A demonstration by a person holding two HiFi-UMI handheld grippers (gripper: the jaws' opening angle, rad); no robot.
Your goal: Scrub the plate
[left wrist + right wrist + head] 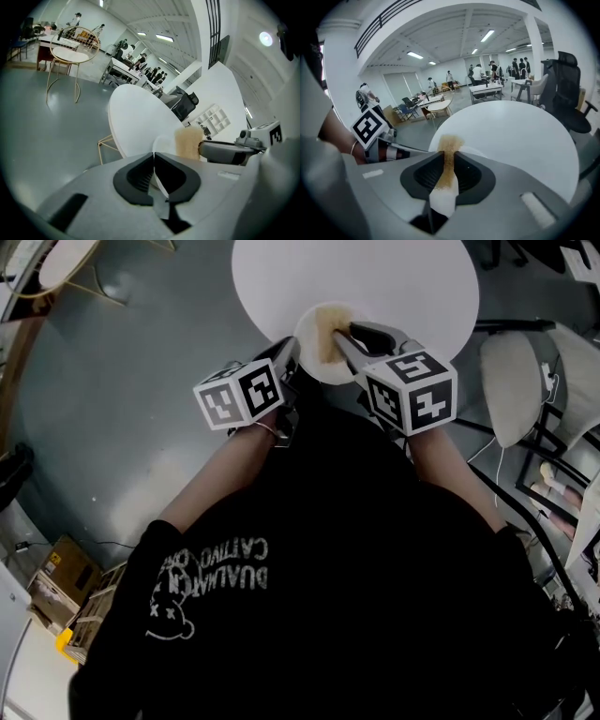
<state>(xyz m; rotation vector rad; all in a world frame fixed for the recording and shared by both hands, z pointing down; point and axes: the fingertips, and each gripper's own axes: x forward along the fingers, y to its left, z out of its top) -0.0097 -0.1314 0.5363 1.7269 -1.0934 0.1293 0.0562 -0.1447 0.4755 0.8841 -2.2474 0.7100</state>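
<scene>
A small white plate (317, 367) is held over the near edge of the round white table (375, 277). My left gripper (292, 352) is shut on the plate's left rim; in the left gripper view the thin rim (157, 177) runs between its closed jaws. My right gripper (343, 335) is shut on a tan sponge (328, 331) that lies against the plate's face. In the right gripper view the sponge (449, 151) stands up between the jaws, with the plate (477, 153) just behind it. From the left gripper view the sponge (189, 142) shows pressed beside the plate (162, 143).
Cushioned chairs (514, 381) stand at the table's right and a wire-frame chair (70, 55) stands on the grey floor to the left. A black office chair (569, 93) is beyond the table. People and desks are far off in the room.
</scene>
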